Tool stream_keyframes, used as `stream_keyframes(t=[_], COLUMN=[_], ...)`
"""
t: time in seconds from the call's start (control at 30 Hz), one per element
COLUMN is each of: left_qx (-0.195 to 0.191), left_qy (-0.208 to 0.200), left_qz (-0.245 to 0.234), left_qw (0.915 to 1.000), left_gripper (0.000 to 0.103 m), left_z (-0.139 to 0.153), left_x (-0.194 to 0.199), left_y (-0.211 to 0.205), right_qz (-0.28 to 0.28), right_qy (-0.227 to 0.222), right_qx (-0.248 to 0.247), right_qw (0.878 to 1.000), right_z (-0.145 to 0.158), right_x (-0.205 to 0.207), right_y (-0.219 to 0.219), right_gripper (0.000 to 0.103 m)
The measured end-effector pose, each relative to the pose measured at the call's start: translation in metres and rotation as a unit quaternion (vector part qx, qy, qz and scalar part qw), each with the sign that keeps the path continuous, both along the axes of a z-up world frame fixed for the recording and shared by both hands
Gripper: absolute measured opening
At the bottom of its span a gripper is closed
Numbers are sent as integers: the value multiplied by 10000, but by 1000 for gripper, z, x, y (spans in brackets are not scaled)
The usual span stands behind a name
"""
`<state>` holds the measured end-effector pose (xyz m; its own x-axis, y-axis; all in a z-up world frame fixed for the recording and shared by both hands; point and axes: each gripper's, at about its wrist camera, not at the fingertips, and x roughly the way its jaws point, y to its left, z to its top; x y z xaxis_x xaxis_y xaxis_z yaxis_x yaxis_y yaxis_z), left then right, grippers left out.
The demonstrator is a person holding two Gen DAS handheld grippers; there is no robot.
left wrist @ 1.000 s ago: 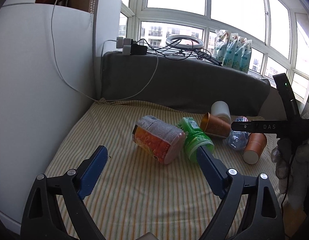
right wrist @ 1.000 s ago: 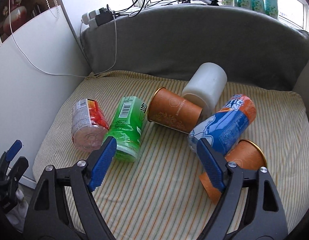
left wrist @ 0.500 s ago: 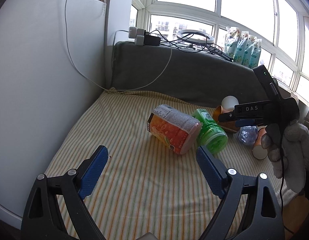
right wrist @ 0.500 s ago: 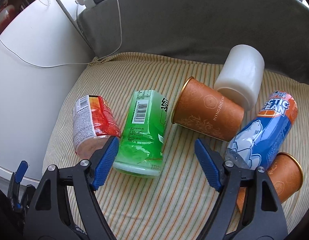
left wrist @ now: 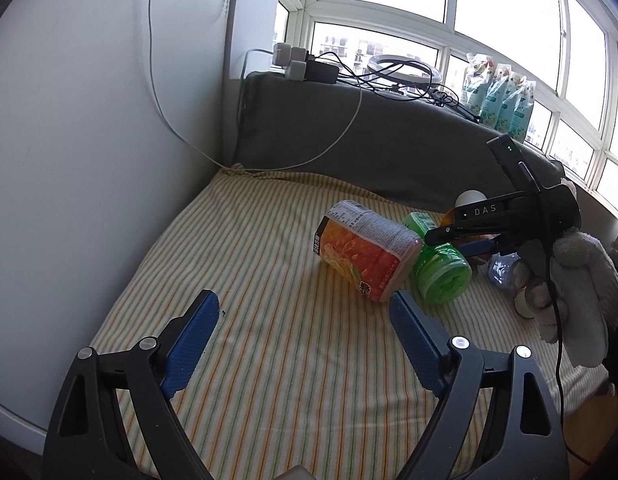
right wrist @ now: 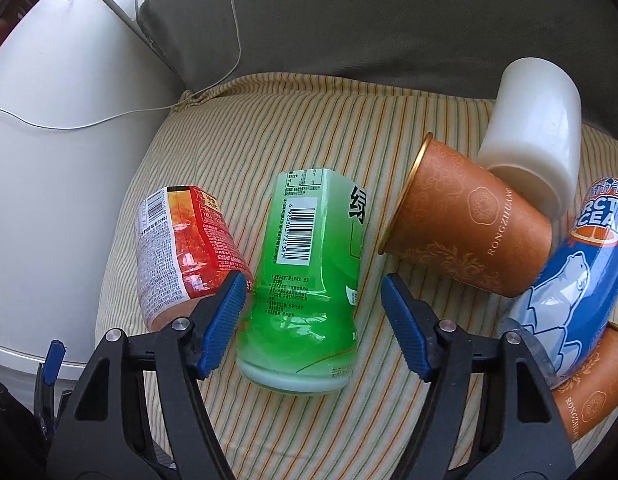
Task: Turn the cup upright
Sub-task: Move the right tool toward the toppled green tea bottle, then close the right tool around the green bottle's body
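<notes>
- The right gripper (right wrist: 313, 312) was held with its blue-padded fingers (right wrist: 223, 322) spread wide and gripping nothing; compared with a second earlier it had been brought lower and closer over the striped cushion (right wrist: 269, 120).
- Between those spread fingers the green translucent plastic bottle (right wrist: 309, 280) lay on its side, where previously it had been seen well ahead of them.
- Just to the left, the red-and-orange labelled plastic bottle (right wrist: 181, 248) was touched by nothing.
- The brown paper cup with a gold rim (right wrist: 469, 232), the likely task object, lay on its side beyond the right-hand finger, its mouth facing left and its base resting against the white cylindrical cup (right wrist: 533, 128).
- A blue polar-bear bottle (right wrist: 577, 280) lay over a second brown paper cup (right wrist: 589, 384) at the edge.
- The left gripper (left wrist: 305, 340) was held open and empty above bare cushion, well apart from the objects.
- It was judged that the approach was under way but no cup had been grasped; a shift to the right would be needed to straddle the brown cup.
</notes>
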<state>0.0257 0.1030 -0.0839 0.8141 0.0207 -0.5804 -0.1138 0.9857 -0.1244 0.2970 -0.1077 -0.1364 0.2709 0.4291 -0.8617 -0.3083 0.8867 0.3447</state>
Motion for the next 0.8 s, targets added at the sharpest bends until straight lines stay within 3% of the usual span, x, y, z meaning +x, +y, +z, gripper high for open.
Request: stream_keyframes(t=[0.17,0.27,0.8], left_qx=[-19,-58,-143], left_qy=[17,36,278], left_qz=[-24,-32,-298], left_qw=[10000,10000,9991], left_gripper=[87,87,82], left_z=[0,0,-2], left_x=[1,2,10], left_y=[1,2,-8], right_qz=[12,10,-151], right_qy=[180,364,480], right_qx=[-22,118,366], right_qw=[9998,9993,9981], right_z=[-12,-18,-17], right_x=[10,14,-8], right_y=[8,8,-5], right_gripper=[72,64,64])
